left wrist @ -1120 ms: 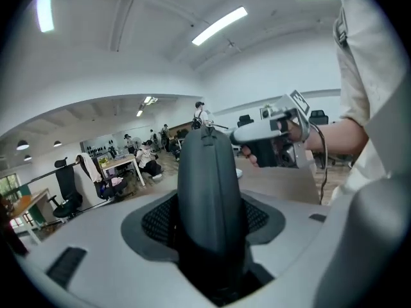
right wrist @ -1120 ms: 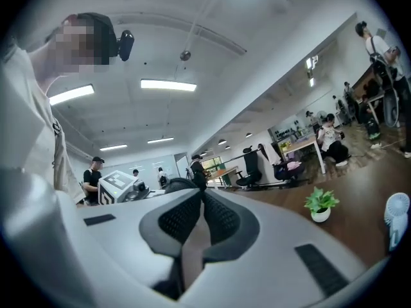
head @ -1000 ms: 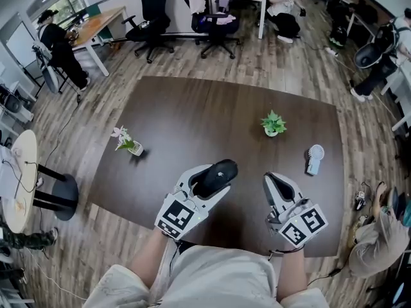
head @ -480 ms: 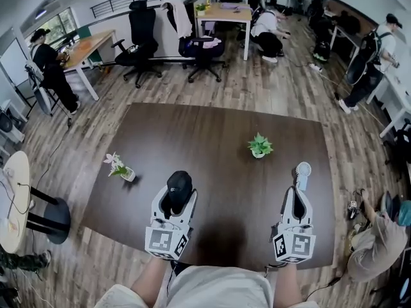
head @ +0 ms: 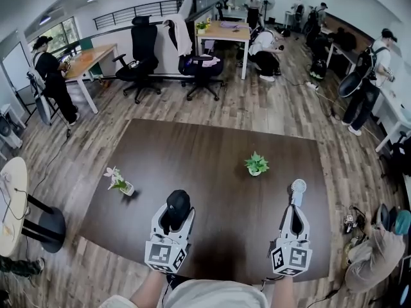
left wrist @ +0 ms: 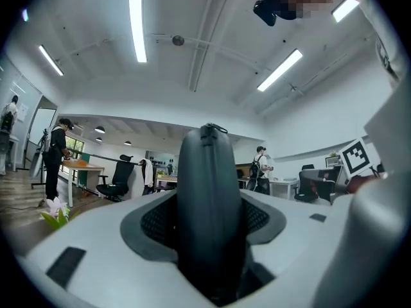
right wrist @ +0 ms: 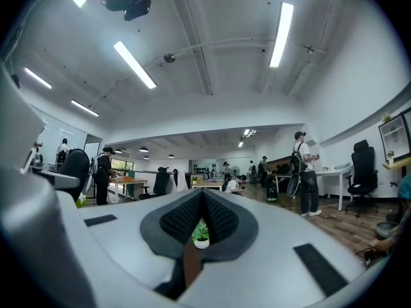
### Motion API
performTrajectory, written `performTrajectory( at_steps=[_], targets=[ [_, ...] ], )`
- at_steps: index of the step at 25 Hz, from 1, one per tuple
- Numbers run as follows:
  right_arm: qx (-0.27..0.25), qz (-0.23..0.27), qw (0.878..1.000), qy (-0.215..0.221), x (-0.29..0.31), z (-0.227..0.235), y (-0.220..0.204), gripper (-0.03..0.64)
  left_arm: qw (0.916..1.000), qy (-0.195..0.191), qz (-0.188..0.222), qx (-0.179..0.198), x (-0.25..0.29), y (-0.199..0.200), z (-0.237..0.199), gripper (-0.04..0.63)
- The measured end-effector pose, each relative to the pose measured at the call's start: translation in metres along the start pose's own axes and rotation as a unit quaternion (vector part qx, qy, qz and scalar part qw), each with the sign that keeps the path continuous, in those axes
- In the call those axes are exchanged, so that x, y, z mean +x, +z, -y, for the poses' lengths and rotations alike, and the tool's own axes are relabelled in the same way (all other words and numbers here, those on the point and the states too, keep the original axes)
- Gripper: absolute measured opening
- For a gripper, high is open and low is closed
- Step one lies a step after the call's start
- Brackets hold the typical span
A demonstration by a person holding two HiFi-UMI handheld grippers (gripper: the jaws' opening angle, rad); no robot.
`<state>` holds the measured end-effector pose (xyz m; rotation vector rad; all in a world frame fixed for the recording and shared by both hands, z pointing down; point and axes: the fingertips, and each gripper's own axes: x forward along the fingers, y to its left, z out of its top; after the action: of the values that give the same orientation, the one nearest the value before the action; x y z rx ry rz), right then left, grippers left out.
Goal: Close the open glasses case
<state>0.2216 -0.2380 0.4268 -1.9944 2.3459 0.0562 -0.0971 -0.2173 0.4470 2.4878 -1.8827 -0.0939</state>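
Note:
A black glasses case [head: 178,203] stands on edge between the jaws of my left gripper [head: 176,212], above the near part of the brown table [head: 212,140]. In the left gripper view the case [left wrist: 209,204] fills the gap, both pads press its sides, and its halves lie together along a zipper seam with a pull at the top. My right gripper [head: 294,210] is out to the right, its jaws shut with nothing held. In the right gripper view, my right gripper [right wrist: 202,212] has its pads together, with only a narrow slit below them.
On the table stand a small green potted plant [head: 255,164], a flower in a little vase [head: 119,182] at the left, and a white handheld fan [head: 297,188] just beyond my right gripper. Office chairs [head: 142,50], desks and several people are beyond the table's far edge.
Both grippers have swung from pointing inward to pointing straight away from me. The right one has moved right, toward the fan. The case has stayed in the left gripper's jaws.

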Motion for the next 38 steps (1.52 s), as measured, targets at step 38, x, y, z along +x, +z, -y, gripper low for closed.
performTrajectory(
  at_steps=[38],
  targets=[
    [0.03,-0.046,0.998,-0.021,-0.029,0.019,-0.042,0.002,0.9482,-0.057,-0.299,-0.091,0.047,-0.178,0.071,0.264]
  ],
)
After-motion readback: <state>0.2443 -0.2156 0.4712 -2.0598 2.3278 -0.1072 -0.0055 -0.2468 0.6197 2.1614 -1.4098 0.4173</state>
